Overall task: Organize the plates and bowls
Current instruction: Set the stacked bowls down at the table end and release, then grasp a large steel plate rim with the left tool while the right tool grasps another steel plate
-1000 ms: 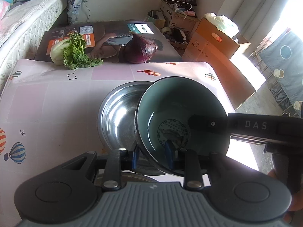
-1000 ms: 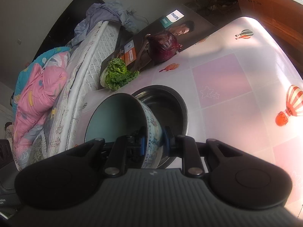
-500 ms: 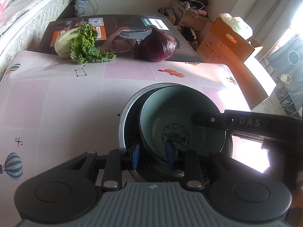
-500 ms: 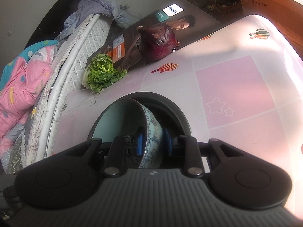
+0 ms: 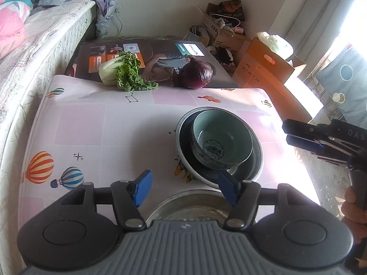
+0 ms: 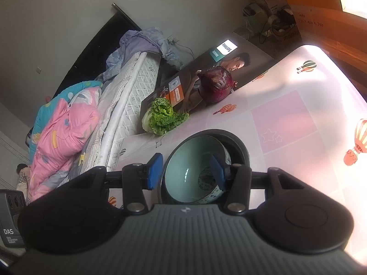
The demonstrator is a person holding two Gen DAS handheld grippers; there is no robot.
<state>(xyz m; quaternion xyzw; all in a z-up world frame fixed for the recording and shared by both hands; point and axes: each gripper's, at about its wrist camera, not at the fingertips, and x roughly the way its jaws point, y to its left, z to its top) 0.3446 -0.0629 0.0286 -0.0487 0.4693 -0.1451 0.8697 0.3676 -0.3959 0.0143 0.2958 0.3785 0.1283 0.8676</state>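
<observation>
teal bowl point(image 5: 221, 143) nested in steel bowl point(image 5: 254, 160) on table point(image 5: 103, 123) | step: release after stacking | left gripper point(image 5: 185, 189), right gripper point(image 6: 184, 170) both opening, empty | next: likely fetch near steel dish point(image 5: 190, 204)

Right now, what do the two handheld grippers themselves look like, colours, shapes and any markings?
Both look alike. The left gripper has a ribbed grey body, two rounded black housings with circular caps, black finger arms with silver screws, and blue pads on its fingertips. The right gripper matches that build. Seen from the left wrist view, it shows white DAS lettering on its black side. No sleeves or cables are visible.
</observation>
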